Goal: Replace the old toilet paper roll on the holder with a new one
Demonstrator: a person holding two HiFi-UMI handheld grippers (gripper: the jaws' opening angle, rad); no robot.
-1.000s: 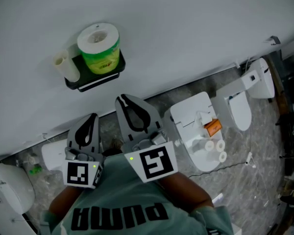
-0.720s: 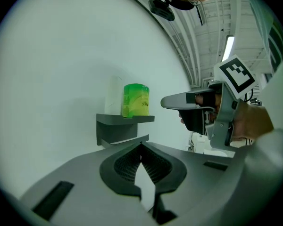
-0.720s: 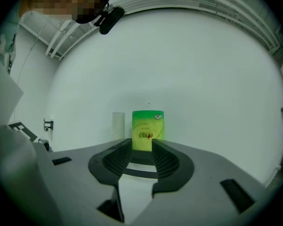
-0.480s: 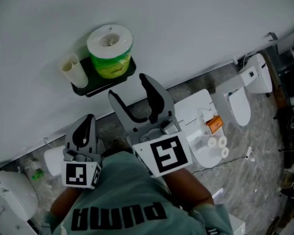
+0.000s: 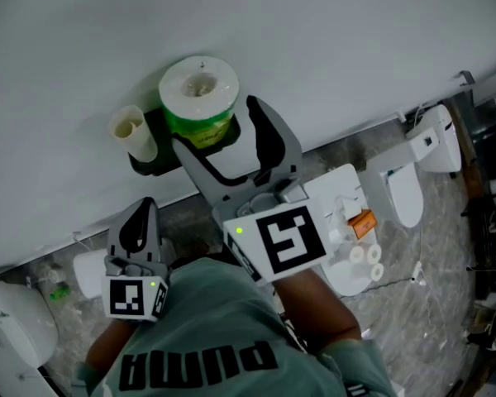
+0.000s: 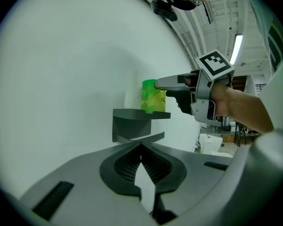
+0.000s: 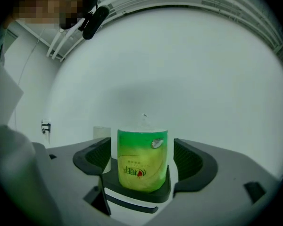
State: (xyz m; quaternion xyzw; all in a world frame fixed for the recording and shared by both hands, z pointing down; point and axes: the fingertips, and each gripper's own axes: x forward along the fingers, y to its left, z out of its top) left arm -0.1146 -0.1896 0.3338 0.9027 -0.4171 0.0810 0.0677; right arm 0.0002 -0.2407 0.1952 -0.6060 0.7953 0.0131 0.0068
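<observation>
A new roll in green wrapping (image 5: 199,121) stands upright on the black wall holder (image 5: 151,162). Left of it on the same shelf is the bare cardboard tube (image 5: 132,132) of the old roll. My right gripper (image 5: 217,128) reaches level to the holder; its jaws have just been opening and stand wide on either side of the green roll (image 7: 141,147), pads clear of it. In the right gripper view the right gripper (image 7: 142,158) frames the roll, and the holder (image 7: 132,192) shows below. My left gripper (image 5: 137,226) hangs lower left, shut and empty, below the holder (image 6: 132,120).
The white wall (image 5: 331,48) fills the background. On the floor below are a white toilet (image 5: 335,190) carrying an orange item (image 5: 360,220) and small rolls (image 5: 365,256), another toilet (image 5: 407,190) to the right, and one at lower left (image 5: 16,329).
My right gripper rose toward the holder and its jaws went from shut to wide open around the green roll. The left gripper stayed shut and shifted only slightly.
</observation>
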